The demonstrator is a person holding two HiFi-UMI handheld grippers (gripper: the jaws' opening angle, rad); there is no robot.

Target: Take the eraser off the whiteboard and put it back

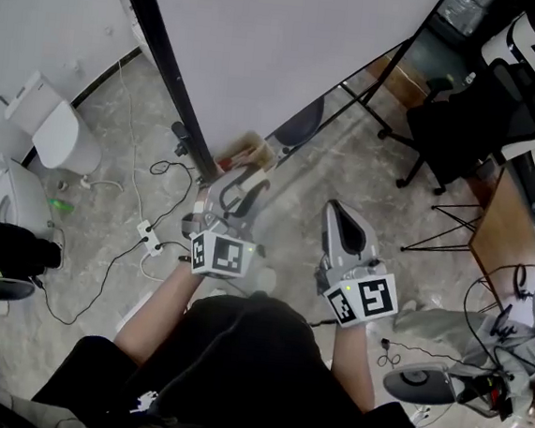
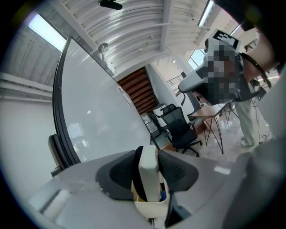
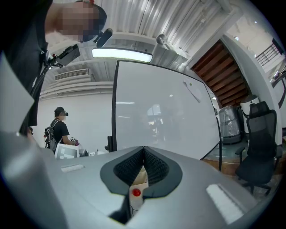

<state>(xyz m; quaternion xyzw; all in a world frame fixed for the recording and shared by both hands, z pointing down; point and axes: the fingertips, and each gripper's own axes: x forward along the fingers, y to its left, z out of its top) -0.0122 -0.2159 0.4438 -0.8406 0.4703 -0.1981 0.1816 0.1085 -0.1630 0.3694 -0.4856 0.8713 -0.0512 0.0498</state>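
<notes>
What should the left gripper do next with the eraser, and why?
Probably carry the eraser forward to the whiteboard and press it flat there before letting go. The left gripper is clamped on the eraser, which looks clear of the board's surface, so only the putting back remains. The right gripper is shut and empty.

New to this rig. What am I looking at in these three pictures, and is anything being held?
There is no robot here: a person holds a two-jaw gripper in each hand. The head view comes from a camera on the person's head, looking down at both grippers in front of a whiteboard. The other two views come from a camera riding on each gripper, looking along its jaws. The left gripper is clamped on a white slab, apparently the eraser, held away from the board. The right gripper has its jaws together with nothing between them. An office chair stands beyond.
</notes>
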